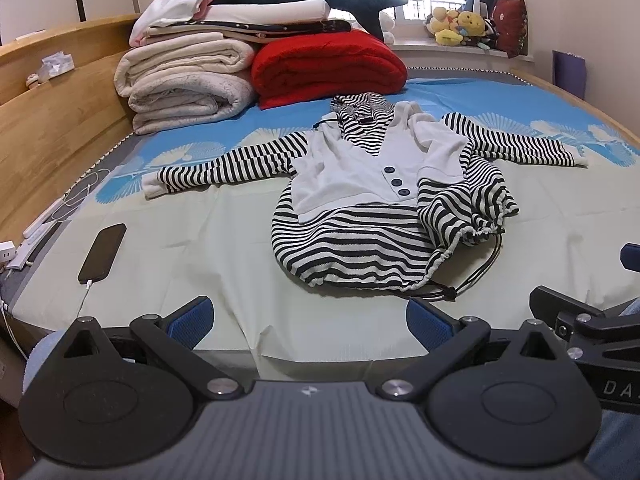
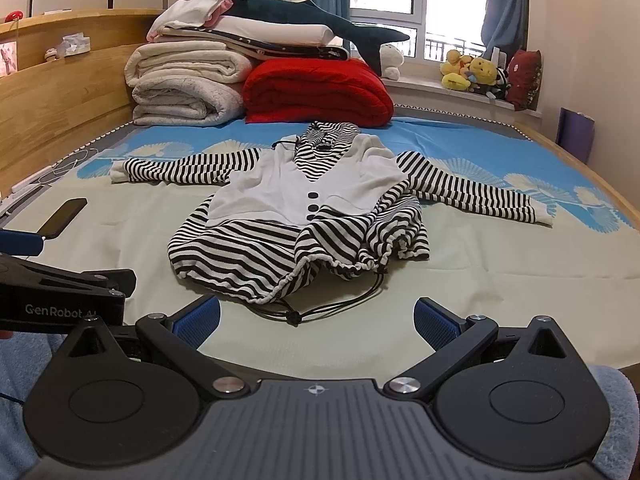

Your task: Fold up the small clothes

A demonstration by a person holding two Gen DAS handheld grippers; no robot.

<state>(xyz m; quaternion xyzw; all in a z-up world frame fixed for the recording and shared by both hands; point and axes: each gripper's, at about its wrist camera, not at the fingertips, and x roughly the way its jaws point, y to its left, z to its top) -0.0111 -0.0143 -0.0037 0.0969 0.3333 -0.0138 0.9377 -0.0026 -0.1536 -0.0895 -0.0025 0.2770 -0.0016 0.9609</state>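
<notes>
Hoodie (image 1: 372, 184) spread face-up on bed (image 1: 200, 248), sleeves out, hem bunched. Left gripper (image 1: 308, 324) and right gripper (image 2: 316, 320) near bed edge, jaws apart, empty, short of hem.

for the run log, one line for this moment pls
left gripper open | right gripper open | striped hoodie flat, unfolded, untouched

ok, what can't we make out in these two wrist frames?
- Back of the black-and-white striped hooded top: both views, hidden by its own front.
- Gathered drawstring hem: bunched folds hide the layering.
- Black phone: the right wrist view shows it edge-on.
- Right gripper in the left wrist view: cut off by the frame edge.
</notes>
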